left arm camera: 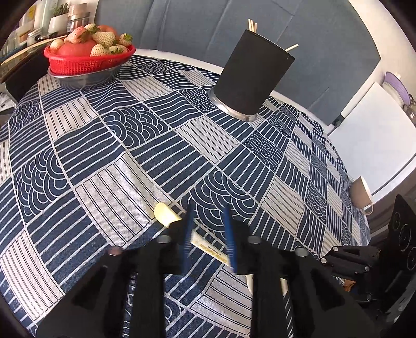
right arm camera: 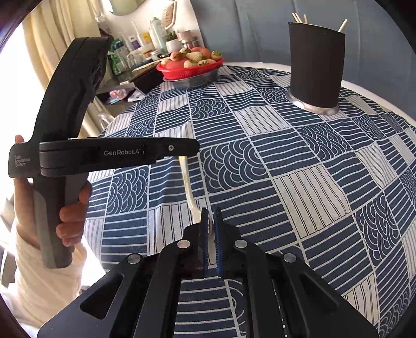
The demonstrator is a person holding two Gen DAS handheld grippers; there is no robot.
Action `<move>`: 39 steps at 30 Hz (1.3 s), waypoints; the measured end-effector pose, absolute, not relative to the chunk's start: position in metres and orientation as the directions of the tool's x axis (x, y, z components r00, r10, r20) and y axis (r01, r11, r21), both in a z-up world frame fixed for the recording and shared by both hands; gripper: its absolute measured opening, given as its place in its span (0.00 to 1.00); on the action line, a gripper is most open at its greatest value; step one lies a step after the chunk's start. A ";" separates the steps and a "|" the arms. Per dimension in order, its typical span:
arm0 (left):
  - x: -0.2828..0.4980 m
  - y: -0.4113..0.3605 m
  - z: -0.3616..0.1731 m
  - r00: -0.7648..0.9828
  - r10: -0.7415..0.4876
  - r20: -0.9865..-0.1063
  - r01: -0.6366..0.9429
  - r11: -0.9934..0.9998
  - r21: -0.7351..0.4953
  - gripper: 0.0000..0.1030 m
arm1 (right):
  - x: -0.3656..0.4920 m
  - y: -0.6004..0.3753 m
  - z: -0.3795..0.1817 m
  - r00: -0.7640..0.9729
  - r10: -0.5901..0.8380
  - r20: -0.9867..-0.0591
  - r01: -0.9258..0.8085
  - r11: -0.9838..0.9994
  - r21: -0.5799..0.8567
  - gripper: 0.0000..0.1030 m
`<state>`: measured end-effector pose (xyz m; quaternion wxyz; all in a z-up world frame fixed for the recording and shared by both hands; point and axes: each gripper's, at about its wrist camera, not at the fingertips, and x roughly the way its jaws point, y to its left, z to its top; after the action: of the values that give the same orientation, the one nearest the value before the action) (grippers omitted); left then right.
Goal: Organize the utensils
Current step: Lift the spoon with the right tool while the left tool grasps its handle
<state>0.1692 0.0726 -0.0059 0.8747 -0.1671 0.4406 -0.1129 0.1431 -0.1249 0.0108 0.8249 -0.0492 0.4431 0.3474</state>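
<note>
1 black holder (right arm camera: 316, 65) w/ 4 stick tips (right arm camera: 299, 17) poking out; 1 red basket (right arm camera: 166, 69) of strawberries is sitting to its left. In front of the holder, 1 cream utensil (right arm camera: 187, 187): right gripper (right arm camera: 211, 209) is clenching one end, left gripper (left arm camera: 208, 210) fingers are straddling the other, can't tell if pressing. Only left view is showing 1 mug (left arm camera: 360, 192); only right view, a hand (right arm camera: 72, 221) gripping the left handle.

The pale yellow plastic spoon (left arm camera: 166, 214) passes behind the left gripper's blue pads (left arm camera: 187, 234), its middle hidden and print blurred. The thin wooden sticks (right arm camera: 299, 17) sink out of sight inside the tall black holder (right arm camera: 316, 65).
</note>
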 end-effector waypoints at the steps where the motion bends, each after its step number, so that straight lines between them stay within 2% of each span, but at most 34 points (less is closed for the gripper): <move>1: 0.168 0.074 -0.007 0.586 -0.342 -0.734 0.043 0.919 -0.393 0.53 | 0.143 -0.125 0.010 0.367 0.527 -0.766 -0.617 0.755 0.224 0.04; 4: 0.164 0.072 -0.007 0.589 -0.297 -0.751 0.031 0.938 -0.346 0.62 | 0.143 -0.125 0.010 0.370 0.524 -0.767 -0.615 0.757 0.221 0.04; 6: 0.164 0.071 -0.008 0.575 -0.316 -0.755 0.030 0.930 -0.366 0.66 | 0.143 -0.126 0.011 0.371 0.527 -0.765 -0.615 0.756 0.222 0.04; 14: 0.170 0.066 -0.017 0.537 -0.363 -0.762 0.017 0.907 -0.421 0.69 | 0.142 -0.129 0.015 0.390 0.550 -0.739 -0.605 0.758 0.245 0.04; 18: 0.170 0.062 -0.018 0.532 -0.366 -0.763 0.026 0.908 -0.418 0.73 | 0.143 -0.134 0.017 0.403 0.565 -0.720 -0.596 0.759 0.262 0.04; 22: 0.172 0.057 -0.017 0.529 -0.363 -0.767 0.031 0.912 -0.409 0.73 | 0.143 -0.139 0.015 0.383 0.610 -0.694 -0.597 0.736 0.318 0.04; 28: 0.173 0.059 -0.019 0.517 -0.432 -0.739 0.026 0.871 -0.491 0.73 | 0.144 -0.147 0.015 0.409 0.635 -0.655 -0.572 0.738 0.358 0.04; 31: 0.173 0.055 -0.018 0.514 -0.432 -0.741 0.028 0.872 -0.489 0.73 | 0.146 -0.153 0.016 0.413 0.662 -0.626 -0.556 0.727 0.402 0.04; 33: 0.173 0.054 -0.019 0.509 -0.445 -0.736 0.027 0.864 -0.503 0.73 | 0.148 -0.158 0.017 0.419 0.680 -0.602 -0.540 0.720 0.437 0.01; 38: 0.175 0.053 -0.018 0.508 -0.443 -0.739 0.016 0.862 -0.506 0.73 | 0.147 -0.160 0.020 0.448 0.650 -0.614 -0.539 0.744 0.395 0.01; 39: 0.175 0.054 -0.019 0.508 -0.444 -0.738 0.015 0.861 -0.508 0.73 | 0.146 -0.159 0.019 0.441 0.641 -0.628 -0.545 0.747 0.380 0.04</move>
<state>0.1753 0.0537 -0.0185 0.8387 -0.2252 0.4767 -0.1367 0.1461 -0.1590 0.0187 0.8466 0.0606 0.3960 0.3504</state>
